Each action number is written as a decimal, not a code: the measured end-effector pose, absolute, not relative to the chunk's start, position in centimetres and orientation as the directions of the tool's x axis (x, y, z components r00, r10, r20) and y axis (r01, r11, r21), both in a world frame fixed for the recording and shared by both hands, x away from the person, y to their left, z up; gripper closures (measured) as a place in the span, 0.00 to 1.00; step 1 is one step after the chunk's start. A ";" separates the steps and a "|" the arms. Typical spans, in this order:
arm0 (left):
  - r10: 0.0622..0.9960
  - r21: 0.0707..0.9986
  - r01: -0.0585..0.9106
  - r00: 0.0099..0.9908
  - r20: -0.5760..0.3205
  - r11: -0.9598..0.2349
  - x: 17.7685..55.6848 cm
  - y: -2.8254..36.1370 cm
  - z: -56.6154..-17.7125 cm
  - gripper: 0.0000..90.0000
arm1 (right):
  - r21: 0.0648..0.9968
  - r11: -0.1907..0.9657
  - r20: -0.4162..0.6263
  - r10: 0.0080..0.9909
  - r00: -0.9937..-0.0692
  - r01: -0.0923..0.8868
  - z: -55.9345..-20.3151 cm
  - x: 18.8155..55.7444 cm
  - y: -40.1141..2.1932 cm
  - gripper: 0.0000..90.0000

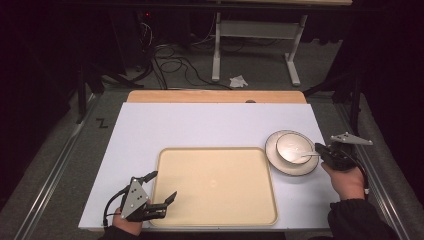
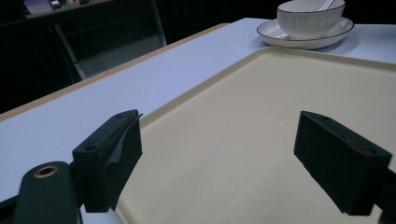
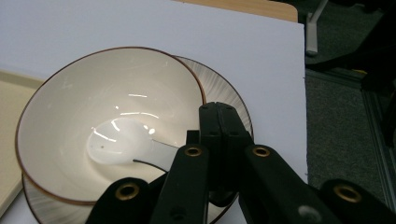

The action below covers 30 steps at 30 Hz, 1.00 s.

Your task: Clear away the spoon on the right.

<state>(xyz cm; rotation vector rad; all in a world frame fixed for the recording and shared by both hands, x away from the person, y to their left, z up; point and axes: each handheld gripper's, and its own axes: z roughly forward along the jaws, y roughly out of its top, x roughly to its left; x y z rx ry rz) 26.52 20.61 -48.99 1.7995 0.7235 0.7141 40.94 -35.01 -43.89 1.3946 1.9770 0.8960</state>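
reaching over the bowl [image 3: 93,135], right gripper [image 3: 219,140] jaws pinch the spoon [image 3: 121,147]; left gripper [image 2: 219,158] jaws spread.

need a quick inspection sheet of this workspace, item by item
surface: white table with a bare wooden strip along its far edge.
job's things: white bowl stands on a plate right of the beige tray; a white spoon lies in the bowl; the tray is empty.
clutter: nothing seen on the table.
grippers: left gripper has its jaws open over the tray's near left corner; right gripper has its jaws shut at the bowl's rim, on the spoon handle as far as I can tell.
cables: tangle of black cables on the floor beyond the table.
surroundings: dark room, white table frame, crumpled paper on the floor.
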 end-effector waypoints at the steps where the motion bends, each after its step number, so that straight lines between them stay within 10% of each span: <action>1: 0.754 0.944 0.146 0.643 0.136 -0.295 26.5 20.6 -49.0 0.18 | 0.781 0.237 -0.058 0.949 -0.311 0.578 -43.9 40.7 -35.0 1.00; 30: 0.758 0.943 0.154 0.639 0.133 -0.295 26.6 20.6 -49.2 0.18 | 0.921 0.189 -0.023 0.899 -0.438 0.340 -44.6 33.2 -29.5 1.00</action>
